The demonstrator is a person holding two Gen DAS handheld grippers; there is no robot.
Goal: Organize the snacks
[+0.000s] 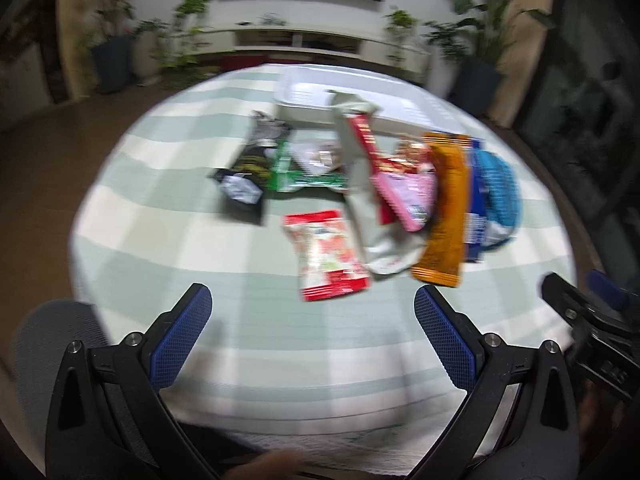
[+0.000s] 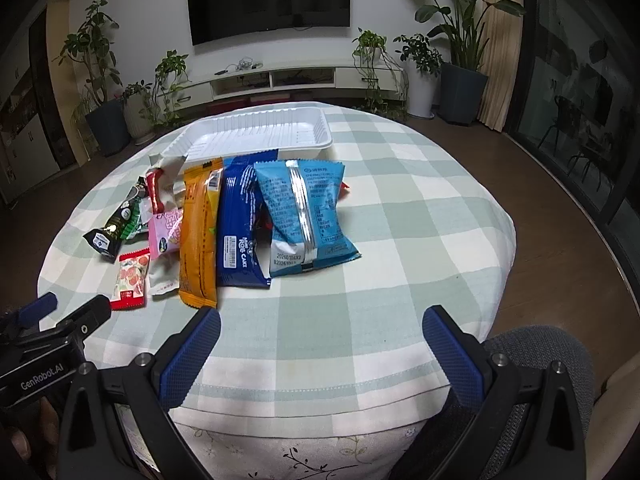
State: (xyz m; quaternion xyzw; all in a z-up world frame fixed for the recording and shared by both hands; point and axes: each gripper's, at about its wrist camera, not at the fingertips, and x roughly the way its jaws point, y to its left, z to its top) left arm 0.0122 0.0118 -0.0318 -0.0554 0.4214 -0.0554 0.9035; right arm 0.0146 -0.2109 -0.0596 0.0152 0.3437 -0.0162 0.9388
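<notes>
Several snack packets lie in a row on the checked tablecloth (image 2: 400,216): a light blue packet (image 2: 306,218), a dark blue roll cake packet (image 2: 238,224), an orange packet (image 2: 198,236), a pink packet (image 2: 166,232), a red and white packet (image 2: 130,278) and a black packet (image 2: 110,232). Behind them stands an empty white tray (image 2: 260,134). My left gripper (image 1: 312,312) is open, just short of the red and white packet (image 1: 326,254). My right gripper (image 2: 320,328) is open over bare cloth, nearer than the blue packets. The left wrist view is blurred.
The table edge curves close below both grippers, with a grey chair back (image 2: 552,344) at the right. The left gripper's body (image 2: 48,344) shows at the left of the right wrist view. Potted plants (image 2: 460,60), a TV unit (image 2: 280,78) and wooden floor surround the table.
</notes>
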